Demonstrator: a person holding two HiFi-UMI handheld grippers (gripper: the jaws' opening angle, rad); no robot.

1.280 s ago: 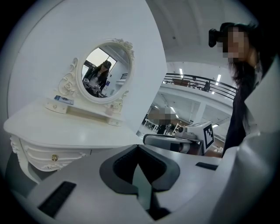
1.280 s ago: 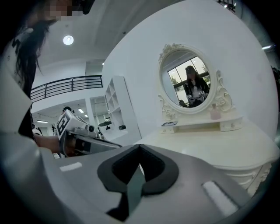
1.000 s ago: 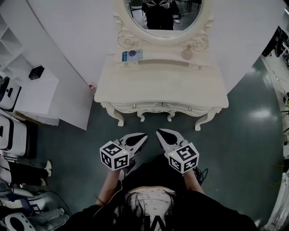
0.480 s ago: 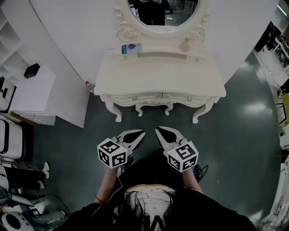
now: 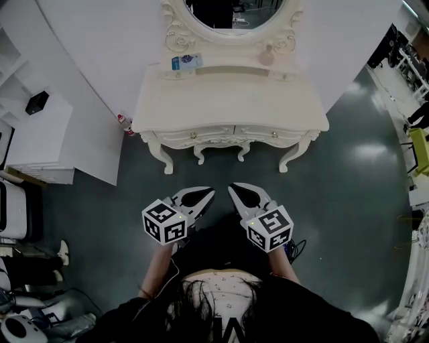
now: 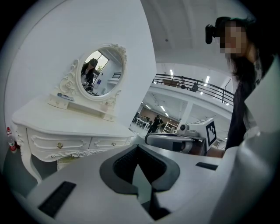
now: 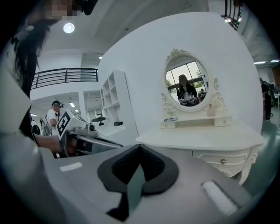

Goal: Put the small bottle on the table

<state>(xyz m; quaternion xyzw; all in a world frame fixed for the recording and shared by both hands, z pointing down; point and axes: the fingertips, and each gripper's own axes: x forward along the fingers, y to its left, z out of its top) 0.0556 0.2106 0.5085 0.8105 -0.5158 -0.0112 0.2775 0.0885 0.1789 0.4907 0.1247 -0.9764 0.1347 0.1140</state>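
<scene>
Floor [image 5: 221, 173] between table [image 5: 228, 100] edge, left gripper [image 5: 208, 193], right gripper [image 5: 234, 189]

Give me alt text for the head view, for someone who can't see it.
Seen from above, a person holds the left tongs and right tongs, both shut and empty, in front of a white dressing table. An oval mirror stands at its back, with a small pale bottle and a blue-and-white box on the shelf below it.
</scene>
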